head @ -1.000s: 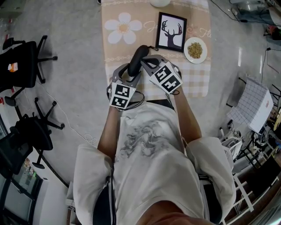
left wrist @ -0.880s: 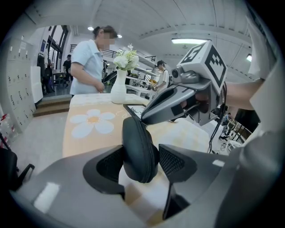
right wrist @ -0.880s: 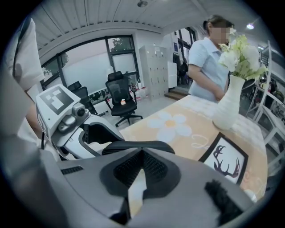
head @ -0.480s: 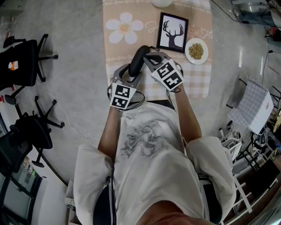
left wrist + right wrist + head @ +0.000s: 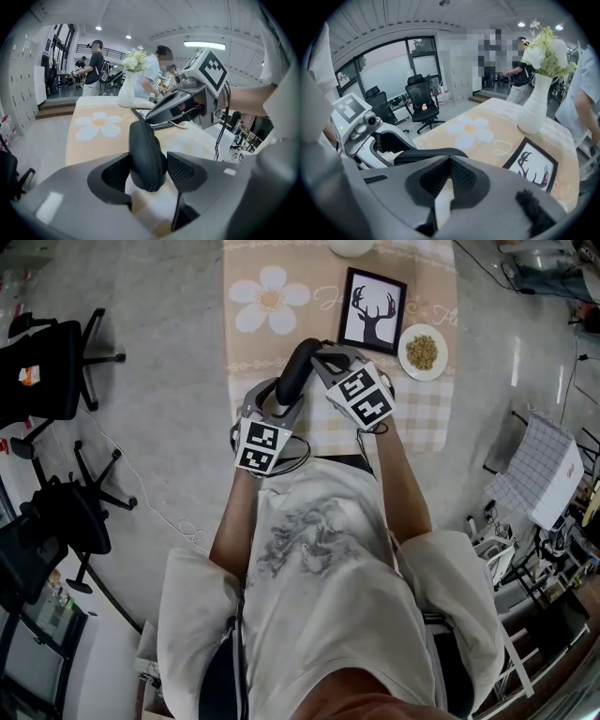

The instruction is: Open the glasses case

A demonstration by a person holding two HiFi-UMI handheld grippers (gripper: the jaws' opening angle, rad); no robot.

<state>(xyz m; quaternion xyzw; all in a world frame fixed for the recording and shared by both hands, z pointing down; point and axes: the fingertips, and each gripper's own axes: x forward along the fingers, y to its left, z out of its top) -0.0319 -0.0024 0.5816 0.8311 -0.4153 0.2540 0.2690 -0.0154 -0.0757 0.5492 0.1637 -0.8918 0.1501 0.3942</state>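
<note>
Black glasses case [image 5: 147,154] stands on edge between the pads of your left claw [image 5: 149,174], which grasps its near end over the beige surface [image 5: 93,140]. Your right claw [image 5: 449,178] is clenched, jaws together, right beside the case's far end.
</note>
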